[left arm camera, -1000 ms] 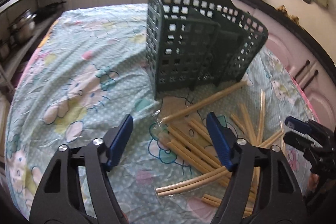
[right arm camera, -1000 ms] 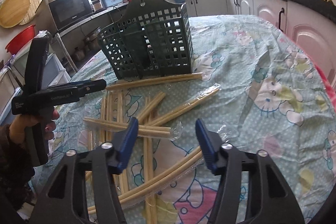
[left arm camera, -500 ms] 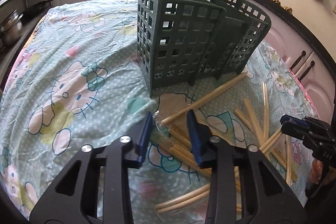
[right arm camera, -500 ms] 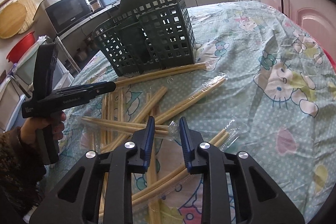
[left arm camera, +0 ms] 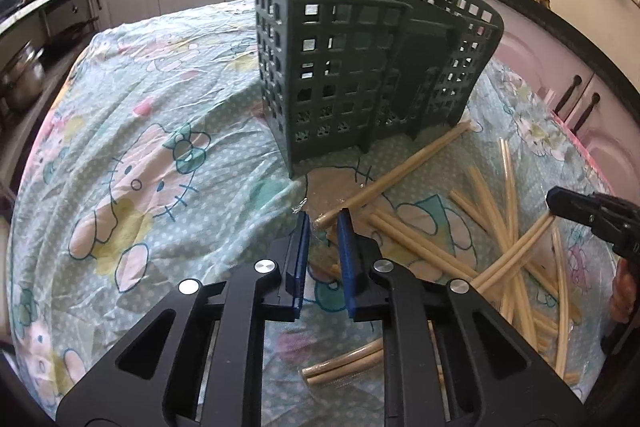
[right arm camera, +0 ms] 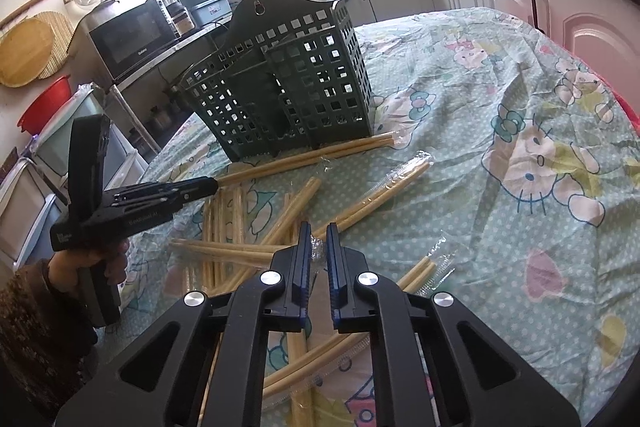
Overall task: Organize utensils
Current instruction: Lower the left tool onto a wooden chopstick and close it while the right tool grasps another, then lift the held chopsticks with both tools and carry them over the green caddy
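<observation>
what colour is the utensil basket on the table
Dark green utensil basket, a grid of square holes; clearest in the left wrist view.

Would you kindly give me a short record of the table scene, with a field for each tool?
Surface: table under a cartoon-print tablecloth
Holder: green slotted utensil holder, upright, no chopsticks seen inside
Utensils: wrapped chopsticks scattered flat in front of the holder
Long chopstick pair: lies at the holder's foot, pointing toward the left tool
Left tool: jaws closing, the long chopstick pair's near end between them
Right tool: shut over the pile; clear wrapper shows between its pads, and a grip is uncertain
</observation>
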The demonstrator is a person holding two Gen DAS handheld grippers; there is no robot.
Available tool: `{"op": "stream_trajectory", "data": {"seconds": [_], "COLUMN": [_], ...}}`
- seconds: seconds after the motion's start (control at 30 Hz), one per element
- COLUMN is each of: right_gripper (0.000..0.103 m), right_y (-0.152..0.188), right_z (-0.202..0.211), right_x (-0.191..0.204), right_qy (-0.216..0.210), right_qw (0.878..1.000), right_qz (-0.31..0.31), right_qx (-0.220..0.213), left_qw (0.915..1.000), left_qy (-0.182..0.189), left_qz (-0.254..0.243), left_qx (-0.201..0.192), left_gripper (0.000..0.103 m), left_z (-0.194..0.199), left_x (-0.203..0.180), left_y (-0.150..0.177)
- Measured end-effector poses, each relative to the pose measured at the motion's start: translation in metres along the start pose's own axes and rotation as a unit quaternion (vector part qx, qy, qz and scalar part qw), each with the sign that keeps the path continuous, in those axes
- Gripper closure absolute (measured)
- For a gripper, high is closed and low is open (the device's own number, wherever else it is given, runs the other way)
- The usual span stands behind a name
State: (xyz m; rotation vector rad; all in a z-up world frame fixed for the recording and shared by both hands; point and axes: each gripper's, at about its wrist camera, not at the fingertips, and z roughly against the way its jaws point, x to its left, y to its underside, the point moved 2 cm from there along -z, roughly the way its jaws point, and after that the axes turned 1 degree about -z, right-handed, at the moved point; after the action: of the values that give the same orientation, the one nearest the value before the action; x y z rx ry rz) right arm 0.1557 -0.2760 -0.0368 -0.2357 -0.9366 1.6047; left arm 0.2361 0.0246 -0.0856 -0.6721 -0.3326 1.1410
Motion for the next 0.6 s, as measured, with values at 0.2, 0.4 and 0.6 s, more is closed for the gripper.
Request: {"op": "stream_trajectory", "data": {"seconds": [0.2, 0.4, 0.6], "right_gripper": [0.097, 0.097, 0.098], "right_y": [-0.007, -0.021, -0.042], "right_z": [0.007, 0.023, 0.042], "right_x": [0.003, 0.013, 0.021], "right_qy": [-0.003, -0.003, -0.007], "right_qw": [1.000, 0.998, 0.995], "right_qz": [0.006, 0.042, 0.066], "right_qx": [-0.014, -0.045, -0.078], "left_qw": [0.9999, 0.9993, 0.9956], "left_qy": [-0.008, 0.003, 0.024], "left_qz": [-0.011, 0.001, 0.014], "left_qx": [-0.001, -0.037, -0.090], "left_gripper": [0.100, 0.101, 0.102], "left_z": [0.004, 0.027, 0.062], "left_x": [-0.003, -0.006, -0.013], "left_y": [-0.006, -0.014, -0.031]}}
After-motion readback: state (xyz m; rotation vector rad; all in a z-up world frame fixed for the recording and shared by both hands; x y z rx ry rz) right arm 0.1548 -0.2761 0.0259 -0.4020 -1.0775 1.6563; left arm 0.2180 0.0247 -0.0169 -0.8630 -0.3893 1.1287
